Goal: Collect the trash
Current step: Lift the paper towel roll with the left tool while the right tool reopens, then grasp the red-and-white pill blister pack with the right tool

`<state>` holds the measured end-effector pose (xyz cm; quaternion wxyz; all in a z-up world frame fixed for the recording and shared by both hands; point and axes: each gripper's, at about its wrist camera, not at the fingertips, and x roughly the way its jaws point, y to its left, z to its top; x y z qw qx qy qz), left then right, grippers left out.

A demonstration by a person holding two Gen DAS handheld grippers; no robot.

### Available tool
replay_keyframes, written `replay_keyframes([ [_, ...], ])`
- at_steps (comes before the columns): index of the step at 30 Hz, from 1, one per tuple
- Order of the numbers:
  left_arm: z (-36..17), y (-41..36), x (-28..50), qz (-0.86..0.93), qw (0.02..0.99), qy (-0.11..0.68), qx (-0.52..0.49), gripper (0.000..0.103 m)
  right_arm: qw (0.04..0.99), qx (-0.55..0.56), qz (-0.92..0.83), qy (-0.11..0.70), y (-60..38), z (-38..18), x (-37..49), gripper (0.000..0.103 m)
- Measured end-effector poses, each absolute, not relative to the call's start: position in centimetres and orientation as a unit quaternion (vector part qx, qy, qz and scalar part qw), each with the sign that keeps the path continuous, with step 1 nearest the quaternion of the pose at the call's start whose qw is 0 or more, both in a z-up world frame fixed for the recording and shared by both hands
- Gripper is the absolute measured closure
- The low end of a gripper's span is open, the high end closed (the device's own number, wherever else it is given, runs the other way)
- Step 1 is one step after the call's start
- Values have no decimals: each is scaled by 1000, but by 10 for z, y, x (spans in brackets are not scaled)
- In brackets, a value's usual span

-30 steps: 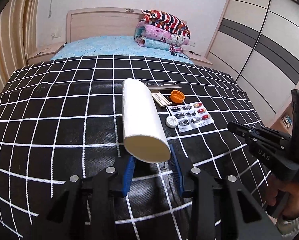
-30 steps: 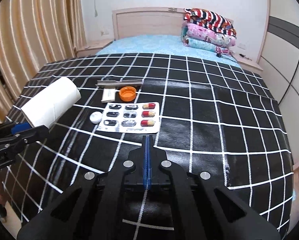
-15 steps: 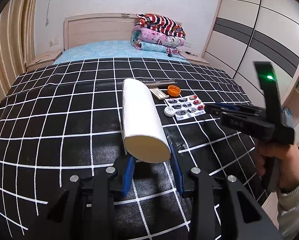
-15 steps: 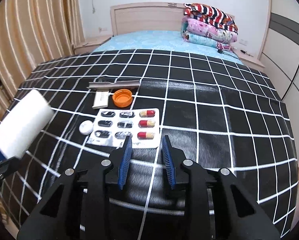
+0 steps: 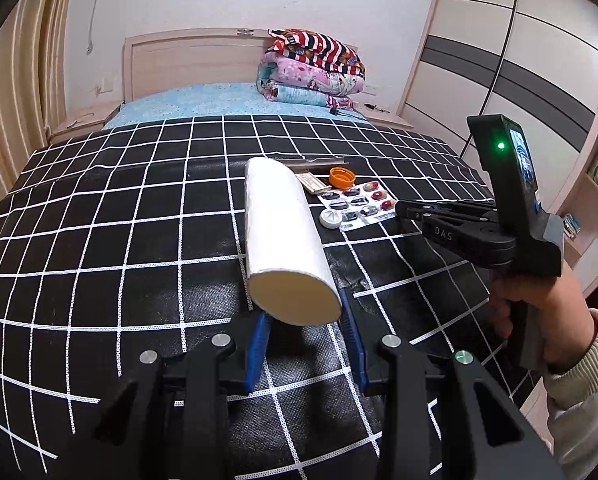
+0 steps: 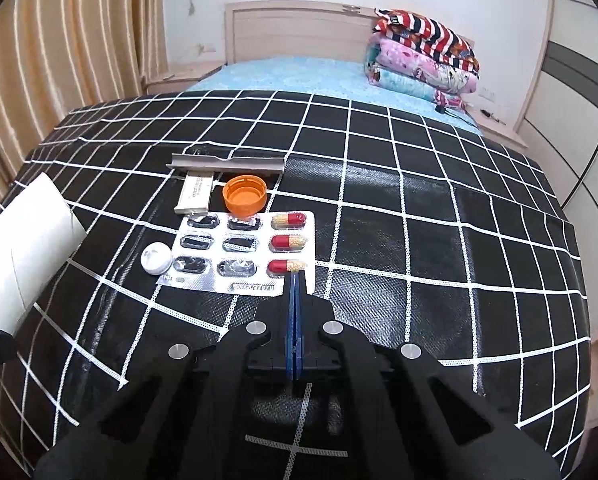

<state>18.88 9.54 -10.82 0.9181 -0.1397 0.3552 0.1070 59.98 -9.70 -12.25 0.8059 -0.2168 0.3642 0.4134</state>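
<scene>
My left gripper [image 5: 305, 320] is shut on a white paper roll [image 5: 283, 232] and holds it over the black checked cloth [image 5: 119, 220]; the roll also shows in the right wrist view [image 6: 23, 252]. My right gripper [image 6: 293, 280] is shut, its tips over the near edge of a blister pack [image 6: 243, 252] with three red-and-yellow capsules; whether it pinches the pack I cannot tell. Next to the pack lie an orange cap [image 6: 245, 194], a small white cap [image 6: 156, 258], a small beige box [image 6: 195, 192] and a grey strip [image 6: 227, 162].
The cloth covers the foot of a bed with a blue sheet [image 6: 299, 76] and folded blankets [image 6: 423, 60] at the headboard. Curtains [image 6: 71, 40] hang left, a wardrobe [image 5: 519, 68] stands right. The right gripper [image 5: 399, 209] reaches in from the right in the left wrist view.
My right gripper opened half a second ago, moved forward to the blister pack and has shut again at its near edge. The left gripper keeps holding the roll.
</scene>
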Motion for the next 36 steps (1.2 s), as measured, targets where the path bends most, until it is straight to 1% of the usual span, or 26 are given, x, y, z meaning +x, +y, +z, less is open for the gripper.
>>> replay_keyframes([
  [6, -104, 90, 182, 103, 921, 349, -136, 70, 811, -221, 415, 348, -102, -117, 595, 101],
  [7, -104, 89, 181, 102, 922, 348, -137, 70, 811, -221, 417, 346, -102, -116, 596, 98],
  [8, -104, 89, 180, 102, 922, 348, -138, 70, 811, -219, 418, 346, -102, -116, 597, 90],
  [9, -104, 89, 179, 102, 922, 347, -138, 70, 811, -217, 418, 347, -101, -116, 597, 88],
  [17, -101, 91, 173, 98, 923, 345, -137, 70, 804, -225, 423, 352, -86, -122, 599, 86],
  [18, -100, 90, 172, 97, 924, 344, -136, 70, 804, -227, 424, 350, -85, -122, 599, 85],
  [20, -99, 90, 172, 96, 924, 343, -137, 70, 804, -227, 425, 349, -84, -122, 597, 80],
  [23, -99, 89, 172, 94, 925, 343, -135, 70, 804, -233, 427, 343, -81, -121, 595, 76],
  [31, -101, 89, 173, 87, 925, 344, -136, 70, 799, -245, 424, 350, -74, -125, 601, 76],
  [34, -102, 89, 173, 87, 925, 343, -136, 70, 795, -240, 428, 355, -76, -126, 603, 81],
  [36, -101, 89, 173, 87, 926, 343, -134, 70, 796, -240, 427, 355, -76, -126, 603, 81],
])
